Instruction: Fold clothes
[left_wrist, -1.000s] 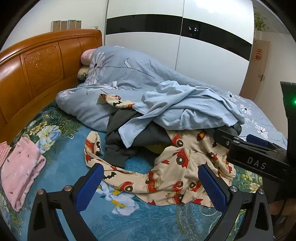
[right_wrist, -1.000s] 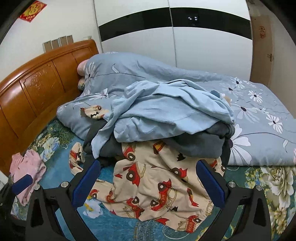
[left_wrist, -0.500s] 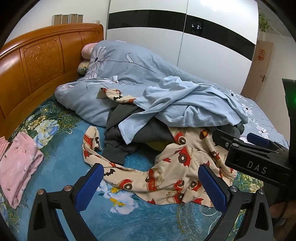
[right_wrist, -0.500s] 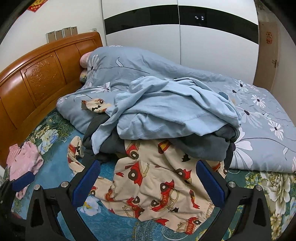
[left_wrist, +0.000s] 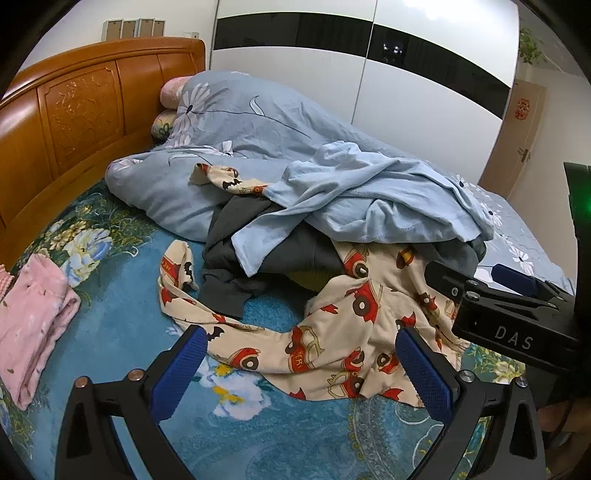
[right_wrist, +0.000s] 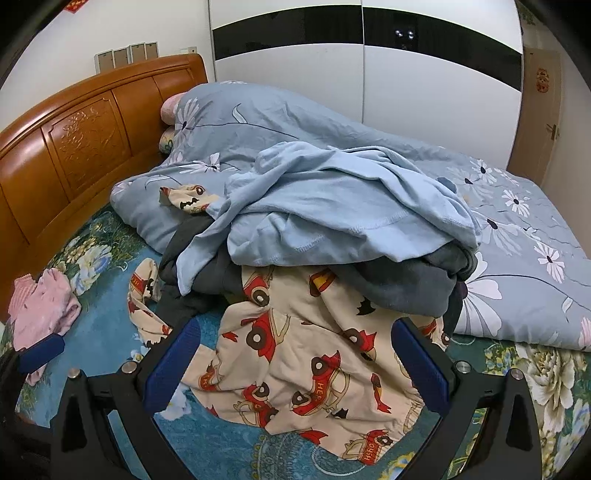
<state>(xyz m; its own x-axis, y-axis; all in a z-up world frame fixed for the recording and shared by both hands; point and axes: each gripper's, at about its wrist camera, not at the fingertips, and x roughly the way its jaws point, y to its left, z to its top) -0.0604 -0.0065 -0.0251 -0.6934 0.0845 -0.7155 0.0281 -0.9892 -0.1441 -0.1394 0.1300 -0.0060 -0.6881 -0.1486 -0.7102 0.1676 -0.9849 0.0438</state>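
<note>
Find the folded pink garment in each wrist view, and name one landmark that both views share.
Left wrist: pink garment lies at the far left edge, on the blue floral bedspread.
Right wrist: pink garment lies at the left edge, smaller.
Shared landmark: the wooden headboard, above the garment.

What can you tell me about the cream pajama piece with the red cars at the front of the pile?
The cream pajama piece is soft thin cloth printed with red cars and black bats. It lies crumpled and unfolded on the blue floral bedspread, its upper part tucked under a dark gray garment and a light blue shirt. One long part trails left. Both open grippers hover near it, neither touching.
</note>
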